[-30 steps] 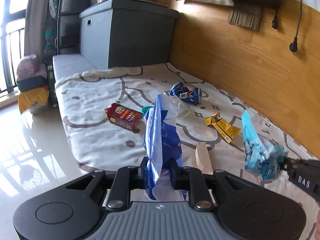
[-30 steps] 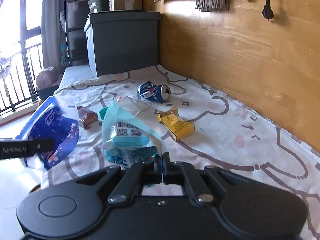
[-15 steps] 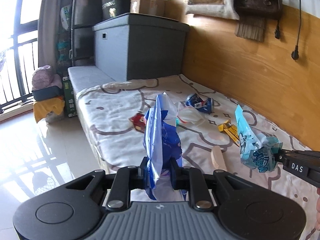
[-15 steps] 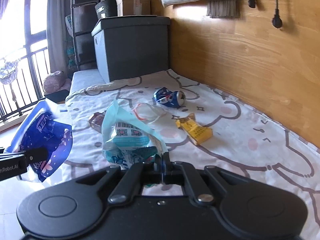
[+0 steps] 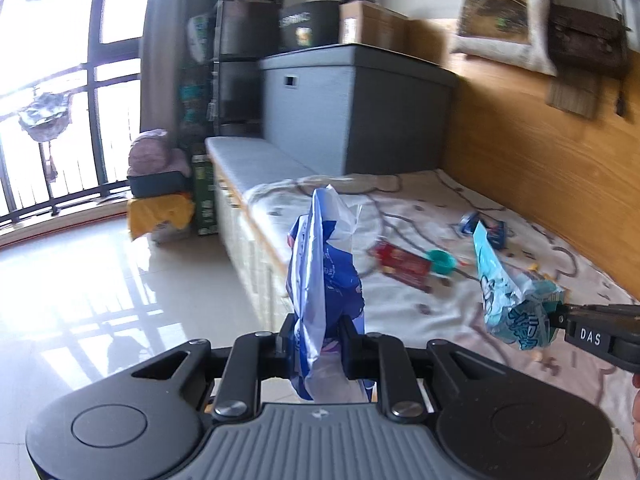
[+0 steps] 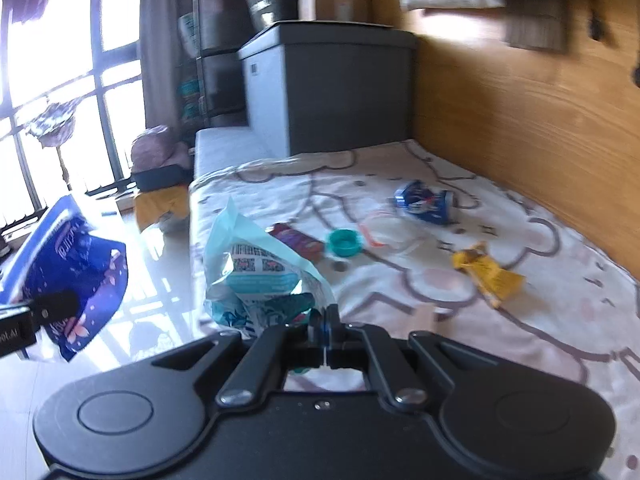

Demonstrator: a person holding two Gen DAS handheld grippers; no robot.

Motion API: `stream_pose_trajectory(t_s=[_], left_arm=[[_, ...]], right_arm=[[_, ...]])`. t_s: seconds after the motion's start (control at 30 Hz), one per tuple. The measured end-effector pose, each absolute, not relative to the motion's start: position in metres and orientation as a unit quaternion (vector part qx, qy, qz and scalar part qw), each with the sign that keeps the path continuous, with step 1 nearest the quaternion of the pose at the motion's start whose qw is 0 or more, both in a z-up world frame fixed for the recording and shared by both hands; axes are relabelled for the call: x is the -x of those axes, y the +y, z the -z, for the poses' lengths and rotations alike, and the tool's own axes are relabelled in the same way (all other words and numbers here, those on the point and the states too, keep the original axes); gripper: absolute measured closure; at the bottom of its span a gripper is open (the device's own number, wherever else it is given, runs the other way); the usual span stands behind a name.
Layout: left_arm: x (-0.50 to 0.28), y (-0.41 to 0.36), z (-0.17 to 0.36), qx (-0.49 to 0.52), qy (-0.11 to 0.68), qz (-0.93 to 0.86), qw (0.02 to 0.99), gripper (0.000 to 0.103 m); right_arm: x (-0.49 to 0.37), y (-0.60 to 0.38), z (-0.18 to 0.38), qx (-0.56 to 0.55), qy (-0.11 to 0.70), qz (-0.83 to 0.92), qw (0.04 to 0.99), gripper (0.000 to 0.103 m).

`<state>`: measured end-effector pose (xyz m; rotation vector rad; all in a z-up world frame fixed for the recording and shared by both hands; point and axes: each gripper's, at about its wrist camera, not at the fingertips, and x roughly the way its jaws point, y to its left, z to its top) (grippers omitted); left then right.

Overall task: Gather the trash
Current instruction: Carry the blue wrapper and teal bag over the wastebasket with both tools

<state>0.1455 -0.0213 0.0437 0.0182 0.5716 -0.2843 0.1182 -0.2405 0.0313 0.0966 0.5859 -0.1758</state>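
Blue-and-white bag (image 5: 324, 280) sits pinched in my left tongs (image 5: 318, 334); my right tongs (image 6: 325, 322) clamp a pale teal wrapper (image 6: 256, 276) above the bed (image 6: 460, 320)

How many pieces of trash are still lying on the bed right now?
4 visible: a crushed blue can nearest the wall, a yellow wrapper, a teal cap mid-bed, and a red packet beside it. The held bags may hide more.

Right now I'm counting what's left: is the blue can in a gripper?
No, the blue can lies on the bed sheet, apart from both grippers.
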Motion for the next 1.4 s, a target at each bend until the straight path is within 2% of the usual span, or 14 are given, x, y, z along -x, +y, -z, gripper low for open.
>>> stream_pose_trajectory(t_s=[0.27,0.5,0.97,1.4], left_arm=[[-0.16,0.03,-0.028,0.003,0.289,0.095,0.953,0.081],[-0.179,0.066,0.009,0.013,0.319,0.063,0.946,0.081],[-0.224,0.119,0.116,0.075,0.423,0.007,0.903,0.081],[-0.259,0.124,0.2,0.089,0.504,-0.01,0.859,0.081]], right_arm=[[-0.153,-0.178,-0.02,-0.007,0.303,0.039,0.952,0.102],[-0.183,-0.123,0.001,0.015,0.327,-0.014,0.945,0.102],[-0.261,-0.073,0.095,0.021,0.446,-0.049,0.893,0.102],[-0.309,-0.043,0.204,0.018,0.567,-0.054,0.822,0.102]])
